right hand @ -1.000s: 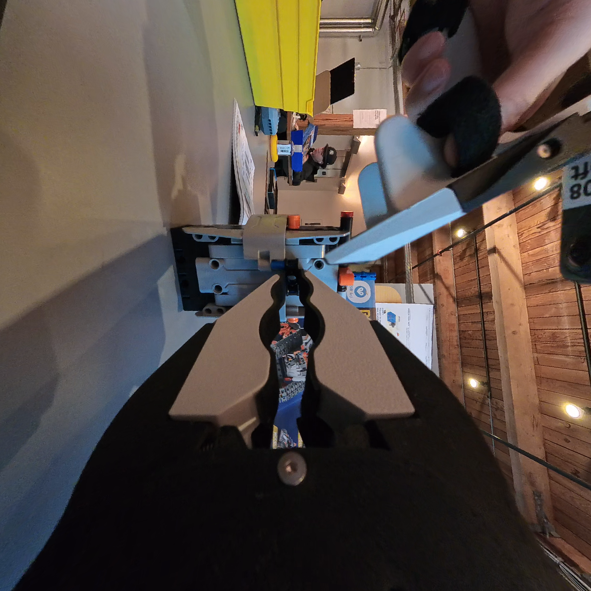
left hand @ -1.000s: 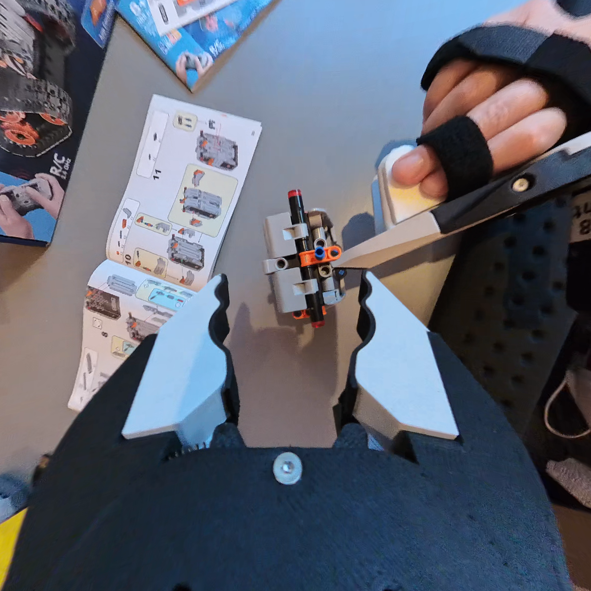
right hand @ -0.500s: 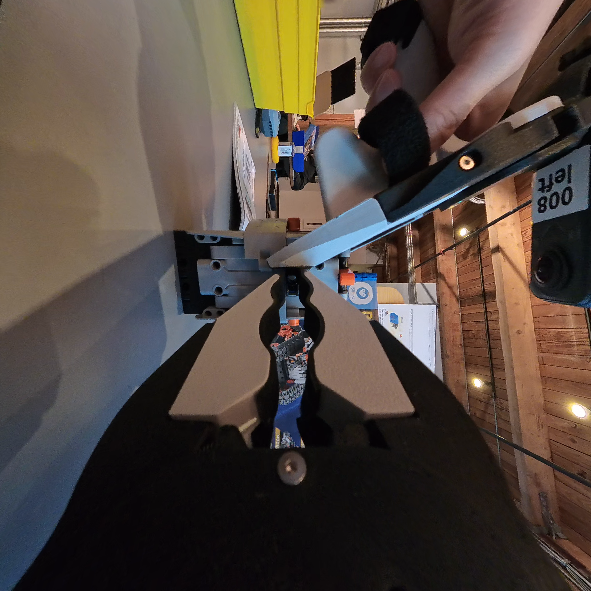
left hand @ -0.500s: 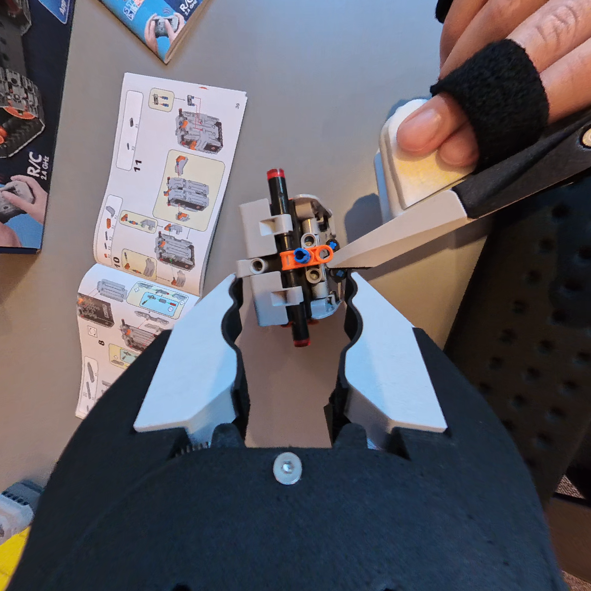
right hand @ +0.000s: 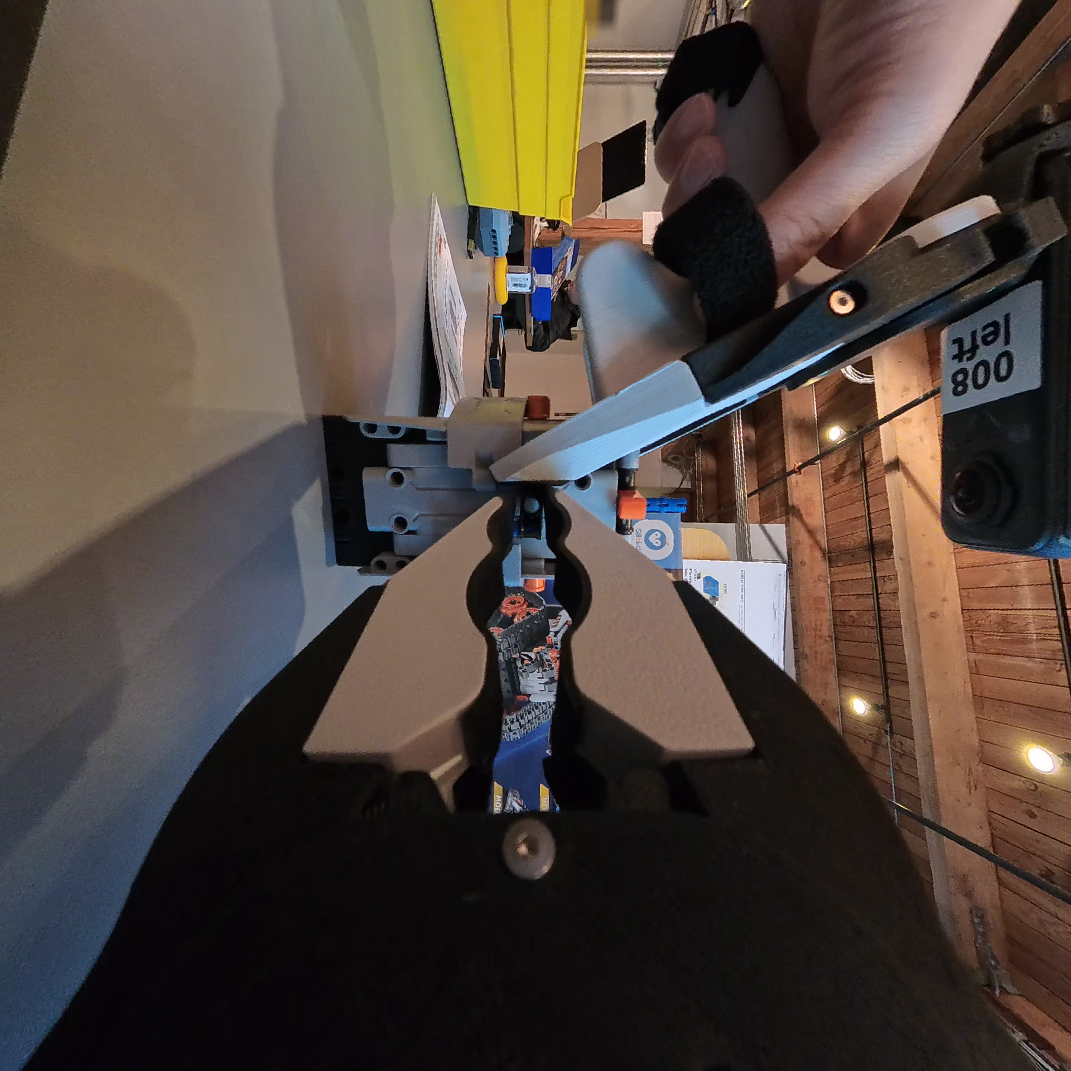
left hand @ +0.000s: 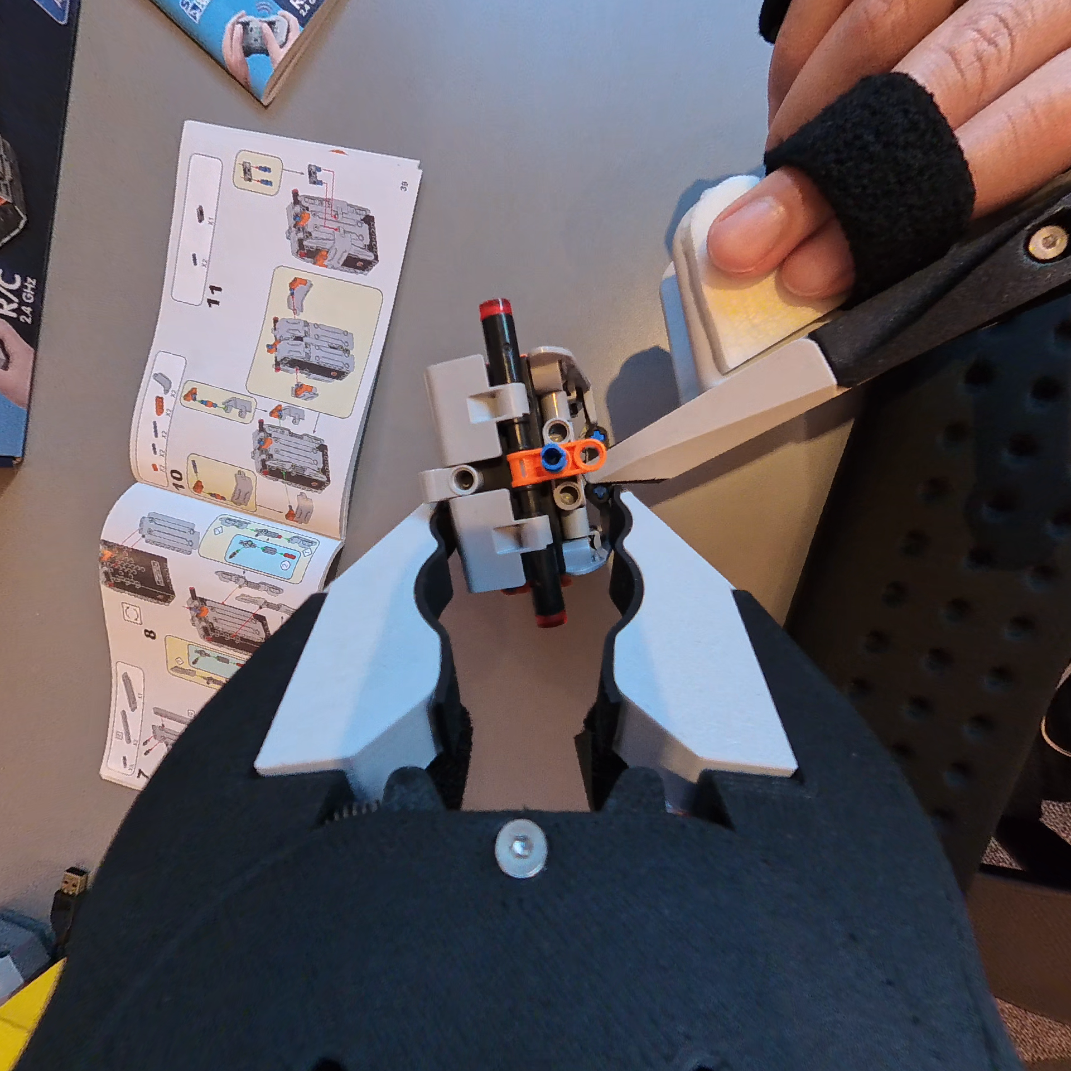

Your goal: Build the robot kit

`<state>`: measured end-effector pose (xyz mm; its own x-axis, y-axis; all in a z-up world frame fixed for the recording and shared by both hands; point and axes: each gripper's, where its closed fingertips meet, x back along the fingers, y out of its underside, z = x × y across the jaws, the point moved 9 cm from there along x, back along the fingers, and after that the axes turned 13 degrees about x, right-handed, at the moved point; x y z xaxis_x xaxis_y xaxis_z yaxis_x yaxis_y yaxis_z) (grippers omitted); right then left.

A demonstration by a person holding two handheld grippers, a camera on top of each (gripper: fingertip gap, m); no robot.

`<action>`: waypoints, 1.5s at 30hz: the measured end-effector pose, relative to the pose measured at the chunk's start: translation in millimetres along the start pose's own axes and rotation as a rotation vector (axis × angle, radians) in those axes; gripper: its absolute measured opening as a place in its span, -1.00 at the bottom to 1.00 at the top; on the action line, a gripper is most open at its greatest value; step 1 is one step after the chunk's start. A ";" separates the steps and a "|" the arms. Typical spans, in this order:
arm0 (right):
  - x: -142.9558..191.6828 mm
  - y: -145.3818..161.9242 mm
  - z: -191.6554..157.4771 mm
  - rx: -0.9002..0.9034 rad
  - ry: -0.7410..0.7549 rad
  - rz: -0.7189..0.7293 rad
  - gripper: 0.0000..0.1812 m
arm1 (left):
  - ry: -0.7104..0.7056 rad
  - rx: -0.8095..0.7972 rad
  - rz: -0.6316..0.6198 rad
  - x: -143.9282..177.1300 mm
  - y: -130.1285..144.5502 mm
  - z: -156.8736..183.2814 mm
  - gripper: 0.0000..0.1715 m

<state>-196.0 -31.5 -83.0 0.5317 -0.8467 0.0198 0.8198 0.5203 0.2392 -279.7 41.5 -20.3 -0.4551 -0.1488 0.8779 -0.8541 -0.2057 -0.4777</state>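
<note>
Your left tongs (left hand: 524,513) stand apart, one finger on each side of the near end of the brick assembly (left hand: 481,440). The fingertips sit right against its grey flanks, but I cannot tell whether they press. Your right tongs (right hand: 530,507) are drawn nearly together and pinch a small dark and blue part on the assembly's side. In the left wrist view their one visible finger meets the end of the orange connector (left hand: 556,458).

The assembly rests on the grey bench (left hand: 550,145) between the two tools. As it lies, grey blocks are joined, a black axle (left hand: 510,359) with red ends is clipped along them, and the orange connector crosses that axle with a blue pin in it. No loose pieces show beside it.

Just beside the assembly on one side lies the open instruction booklet (left hand: 261,405), with a printed box (left hand: 23,232) beyond it and a blue leaflet (left hand: 261,40) farther off. On the other side, your right hand (left hand: 869,145) and a black perforated panel (left hand: 956,579) crowd in close. Bare bench lies beyond the assembly's far end. The right wrist view shows a yellow bin (right hand: 516,98) well apart. The bench's edge on the panel side is hidden.
</note>
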 end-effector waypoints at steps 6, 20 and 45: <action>1.6 0.1 -0.2 -0.008 -0.009 0.001 -0.83 | 0.006 0.011 -0.015 -0.1 -0.8 -1.4 -0.39; 12.6 9.3 4.7 -0.238 -0.072 0.006 -0.87 | 0.018 0.007 -0.040 0.0 -2.0 -3.6 -0.39; 1.3 4.4 6.3 -0.194 -0.075 0.005 -0.91 | 0.012 -0.020 -0.070 0.1 -3.7 -2.9 -0.39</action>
<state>-193.0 -31.0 -75.8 0.5245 -0.8461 0.0947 0.8466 0.5301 0.0476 -277.3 45.0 -18.4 -0.3968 -0.1233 0.9096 -0.8889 -0.1956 -0.4143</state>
